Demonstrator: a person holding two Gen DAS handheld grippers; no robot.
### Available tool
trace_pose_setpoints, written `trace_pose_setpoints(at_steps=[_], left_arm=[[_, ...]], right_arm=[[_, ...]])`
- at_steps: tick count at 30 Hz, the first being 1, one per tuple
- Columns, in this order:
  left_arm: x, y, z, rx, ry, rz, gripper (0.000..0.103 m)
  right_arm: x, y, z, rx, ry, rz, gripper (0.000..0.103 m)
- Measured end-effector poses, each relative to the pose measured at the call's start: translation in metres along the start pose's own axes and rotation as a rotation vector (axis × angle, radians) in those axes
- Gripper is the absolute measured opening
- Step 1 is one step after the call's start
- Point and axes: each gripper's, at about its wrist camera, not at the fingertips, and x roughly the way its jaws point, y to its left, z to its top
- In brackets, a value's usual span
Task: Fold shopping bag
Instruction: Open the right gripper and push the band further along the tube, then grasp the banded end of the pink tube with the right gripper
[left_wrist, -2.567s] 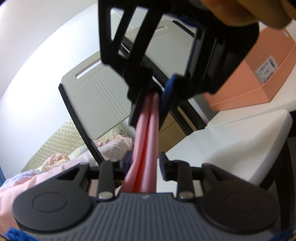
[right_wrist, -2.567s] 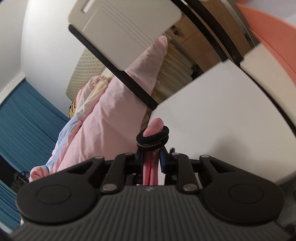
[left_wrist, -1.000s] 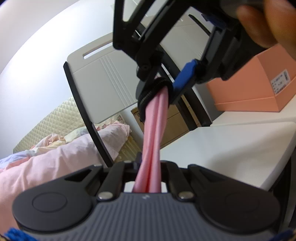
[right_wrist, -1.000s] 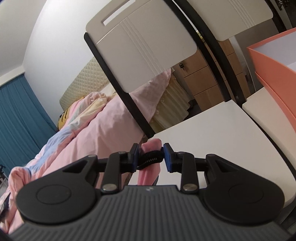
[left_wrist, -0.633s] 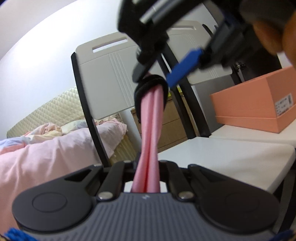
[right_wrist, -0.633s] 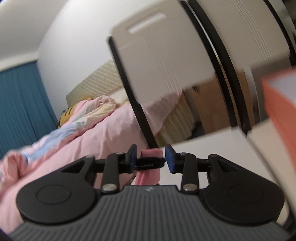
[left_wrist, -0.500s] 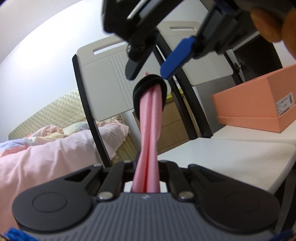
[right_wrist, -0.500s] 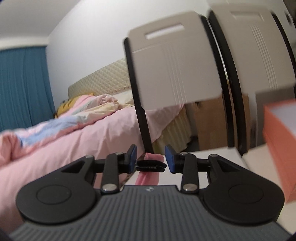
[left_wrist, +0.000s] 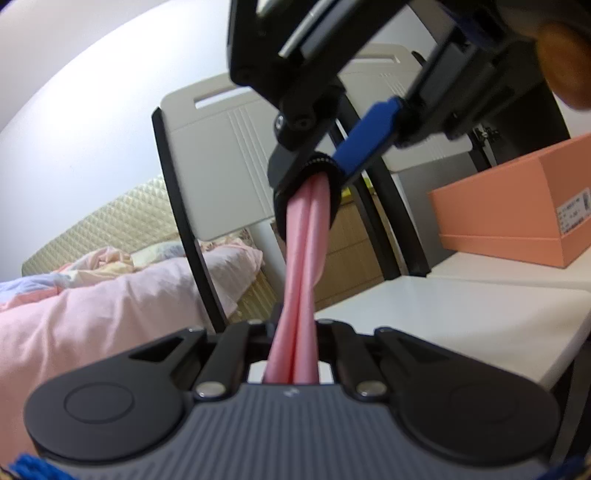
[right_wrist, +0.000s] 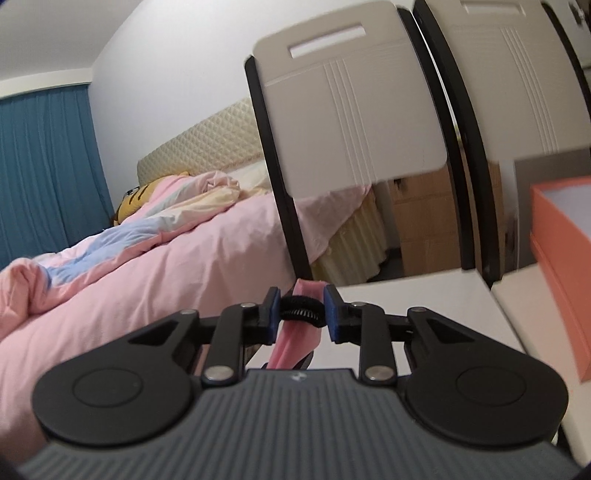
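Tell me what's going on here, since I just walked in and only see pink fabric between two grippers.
A person is holding a rolled-up pink shopping bag stretched between two handheld grippers above a white table. The left gripper is clamped shut on one end. The right gripper has just been closing and now pinches the black elastic band looped around the other end of the roll.

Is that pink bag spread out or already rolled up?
Rolled up: the pink shopping bag is a narrow bundle stretched between both claws, with a black elastic band around its far end.
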Motion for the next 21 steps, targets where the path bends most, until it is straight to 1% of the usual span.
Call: trace_pose_setpoints(at_steps=[5,7,9,11,14,16,21], left_arm=[[0.005,0.004,-0.001,-0.014,0.029,-0.019,0.007],[0.006,0.005,0.000,-0.026,0.039,-0.033,0.007],[0.008,0.007,0.000,-0.036,0.048,-0.045,0.007],[0.008,0.007,-0.001,-0.032,0.053,-0.049,0.008],[0.010,0.009,-0.002,-0.046,0.073,-0.064,0.008],[0.011,0.010,-0.002,-0.054,0.083,-0.073,0.008],[0.007,-0.004,-0.004,0.025,0.061,-0.064,0.008]], right_arm=[[0.010,-0.007,-0.005,0.049,0.097,0.035,0.027],[0.012,-0.009,-0.007,0.051,0.109,0.037,0.027],[0.012,-0.014,-0.006,0.077,0.103,0.045,0.027],[0.011,-0.018,-0.004,0.102,0.081,0.047,0.030],[0.007,-0.025,0.001,0.144,0.049,0.062,0.031],[0.005,-0.031,0.004,0.179,0.023,0.058,0.032],[0.009,-0.045,0.005,0.280,0.024,0.043,0.032]])
